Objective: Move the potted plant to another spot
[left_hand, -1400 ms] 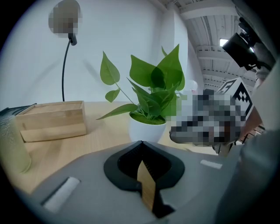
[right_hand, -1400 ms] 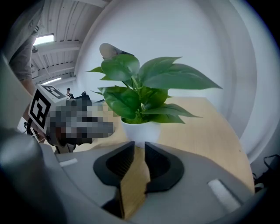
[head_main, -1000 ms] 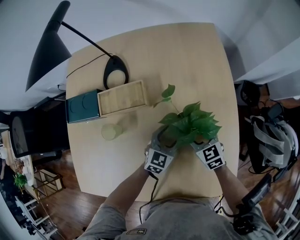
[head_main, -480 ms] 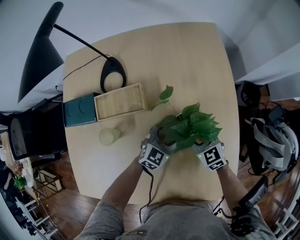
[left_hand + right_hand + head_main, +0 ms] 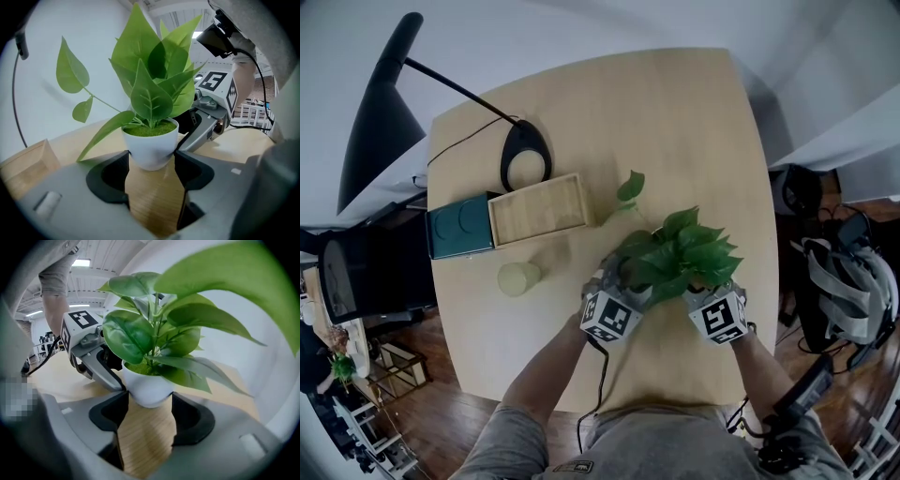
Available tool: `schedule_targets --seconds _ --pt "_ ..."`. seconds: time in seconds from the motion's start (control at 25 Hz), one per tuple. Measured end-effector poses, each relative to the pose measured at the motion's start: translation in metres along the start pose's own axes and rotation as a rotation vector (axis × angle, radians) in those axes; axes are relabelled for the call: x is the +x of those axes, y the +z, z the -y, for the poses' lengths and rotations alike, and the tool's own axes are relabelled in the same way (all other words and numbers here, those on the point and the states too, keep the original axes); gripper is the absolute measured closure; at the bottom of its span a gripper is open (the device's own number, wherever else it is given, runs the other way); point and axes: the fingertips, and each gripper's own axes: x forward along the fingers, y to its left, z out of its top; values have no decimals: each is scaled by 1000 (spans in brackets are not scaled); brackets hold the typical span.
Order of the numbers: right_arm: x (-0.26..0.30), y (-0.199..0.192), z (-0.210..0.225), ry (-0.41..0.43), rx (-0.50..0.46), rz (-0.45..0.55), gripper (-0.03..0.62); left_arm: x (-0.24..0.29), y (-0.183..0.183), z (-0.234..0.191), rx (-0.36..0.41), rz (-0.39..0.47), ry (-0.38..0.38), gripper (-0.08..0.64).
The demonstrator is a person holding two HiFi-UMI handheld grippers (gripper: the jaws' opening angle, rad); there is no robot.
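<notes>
left gripper point(image 5: 151, 161) and right gripper point(image 5: 146, 401) flanked the potted plant point(image 5: 680, 253), i judged to share its weight and keep it upright. it stood on the table point(image 5: 694, 141), near my edge. both sets of jaws had just been closing, wide apart, pads pressing the white pot point(image 5: 150, 146).

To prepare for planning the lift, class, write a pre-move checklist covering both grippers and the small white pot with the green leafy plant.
1. Left gripper jaws, just closing, around the small white pot with the green leafy plant: ok, both tips touch its wall.
2. Right gripper likewise: ok, jaws just closing, tips touch the pot.
3. Hold depth: not ok, only the jaw tips reach the pot.
4. Pot upright on the light wooden table: ok.
5. Bare table beyond the plant: ok.
</notes>
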Motion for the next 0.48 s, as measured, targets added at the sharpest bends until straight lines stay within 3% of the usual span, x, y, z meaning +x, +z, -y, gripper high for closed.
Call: schedule_targets --seconds 0.48 --pt "-25 21 -20 1 -12 9 302 -31 19 13 -21 22 32 264"
